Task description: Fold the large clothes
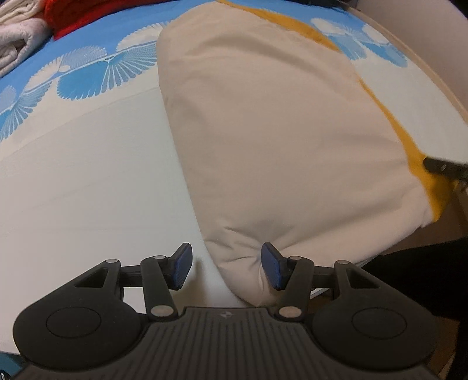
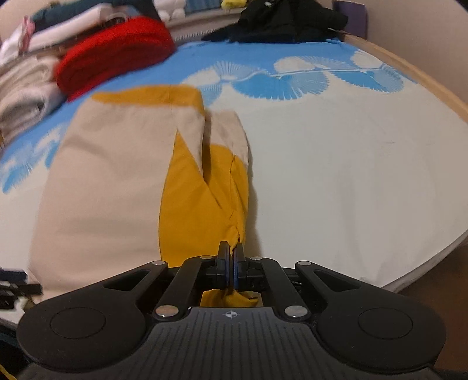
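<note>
Garment [image 1: 278, 140]: large, cream with mustard-yellow panels, lay on the bed [image 1: 87, 181] over a sheet [image 2: 351, 175] that was white near the front edge and blue with a white fan print toward the far side. The garment ran from the bed's front edge back toward the blue band; in the right wrist view it sat left of the bed's middle.

Left tongs [image 1: 226, 264]: spread wide, blue pads [image 1: 270, 266] showing. The right pad touched a puckered cream corner of the garment at the bed's front edge; the left pad stood over bare white sheet. Nothing was clamped between them.

Right tongs [image 2: 231, 263]: closed narrow, pinching a bunched fold of the mustard-yellow cloth [image 2: 201, 198]; a bit of the same cloth showed below the pads, close to the tongs' body. This grip sat at the front edge of the bed. In the left wrist view a dark part of the right tongs showed at the garment's yellow right edge.

Other items: red folded cloth [image 2: 117, 52] and a stack of pale folded textiles [image 2: 26, 87] at the far left corner of the bed; black clothing heap [image 2: 280, 20] along the far edge. Motion blur on the left-hand items in the right wrist view.
</note>
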